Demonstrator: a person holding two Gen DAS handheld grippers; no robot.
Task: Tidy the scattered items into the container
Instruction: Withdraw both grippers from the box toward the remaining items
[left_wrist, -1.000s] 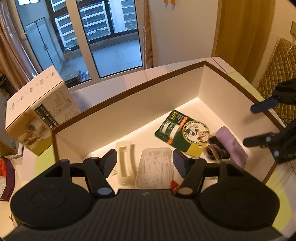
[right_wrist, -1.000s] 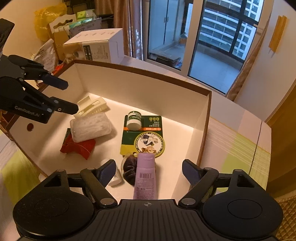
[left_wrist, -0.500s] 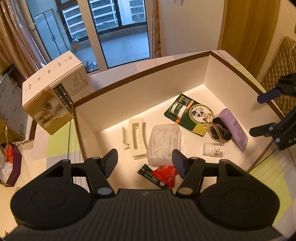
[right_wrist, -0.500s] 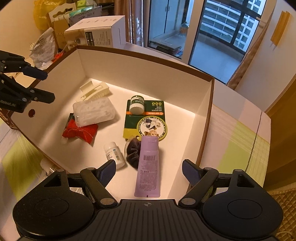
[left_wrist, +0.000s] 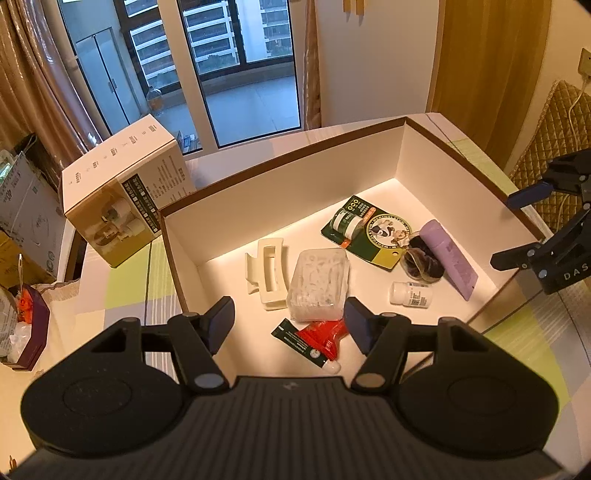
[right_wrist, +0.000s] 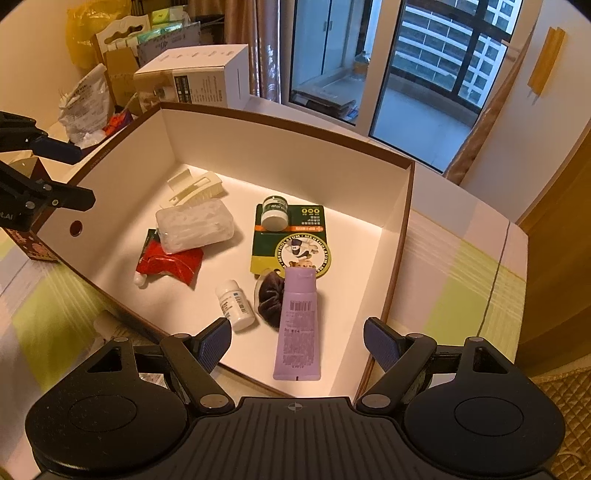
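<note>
The white box (left_wrist: 280, 192) (right_wrist: 280, 147) with a brown rim holds several items: a cream hair claw (left_wrist: 267, 271) (right_wrist: 197, 186), a clear pack (left_wrist: 319, 284) (right_wrist: 194, 225), a red sachet (left_wrist: 317, 339) (right_wrist: 170, 262), a green card with a jar (left_wrist: 369, 230) (right_wrist: 290, 240), a dark scrunchie (left_wrist: 421, 258) (right_wrist: 269, 299), a purple tube (left_wrist: 452, 258) (right_wrist: 299, 325) and a small white bottle (left_wrist: 410, 293) (right_wrist: 234, 304). My left gripper (left_wrist: 290, 325) (right_wrist: 55, 177) is open and empty above the box's near left. My right gripper (right_wrist: 297, 341) (left_wrist: 517, 229) is open and empty above the box's right end.
A white carton (left_wrist: 122, 199) (right_wrist: 195, 79) stands on the table beyond the box. A purple tray (left_wrist: 26, 325) with clutter sits at the table's left edge. Bags and boxes (right_wrist: 110, 66) are piled behind. The checked tablecloth (right_wrist: 461, 295) lies around the box.
Both grippers have pulled back and up from the box, so more of its floor shows. The white bottle and red sachet have come into the left wrist view. Both stayed open.
</note>
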